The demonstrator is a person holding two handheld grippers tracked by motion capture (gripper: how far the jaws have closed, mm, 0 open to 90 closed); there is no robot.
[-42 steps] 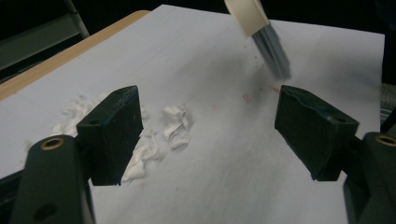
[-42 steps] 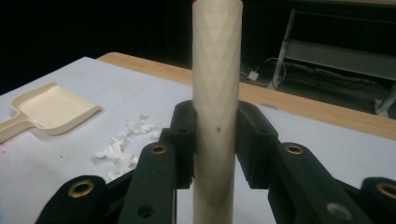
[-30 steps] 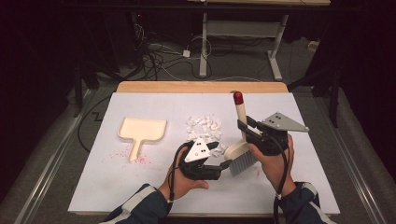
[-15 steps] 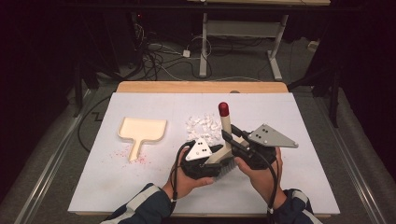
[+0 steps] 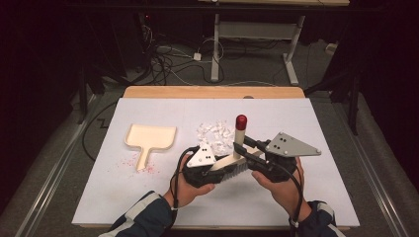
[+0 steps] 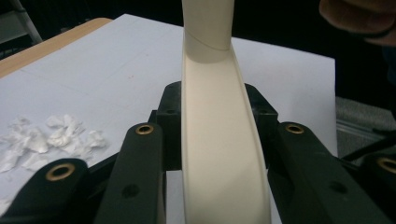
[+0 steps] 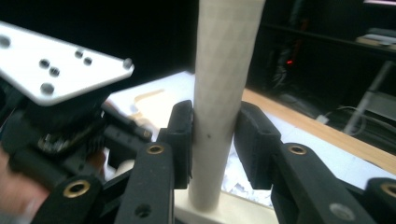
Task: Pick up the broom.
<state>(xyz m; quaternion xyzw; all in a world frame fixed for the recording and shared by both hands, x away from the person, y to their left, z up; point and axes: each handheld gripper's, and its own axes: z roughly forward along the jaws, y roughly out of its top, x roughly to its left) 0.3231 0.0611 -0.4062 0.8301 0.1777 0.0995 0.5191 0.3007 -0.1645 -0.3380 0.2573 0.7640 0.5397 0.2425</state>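
Near the table's front edge, centre, both grippers meet on the brush (image 5: 236, 157). One second ago the right gripper (image 5: 245, 146) alone held it upright, right of the paper scraps (image 5: 215, 134); it has since carried the brush leftward to the left gripper (image 5: 213, 168). The left jaws have just been closing and now clamp the cream brush body, as its own view confirms. The right jaws, just easing, are clamped on the handle. Judgement: a handover is under way; sweeping scraps toward the dustpan (image 5: 149, 138), far left, has not begun.
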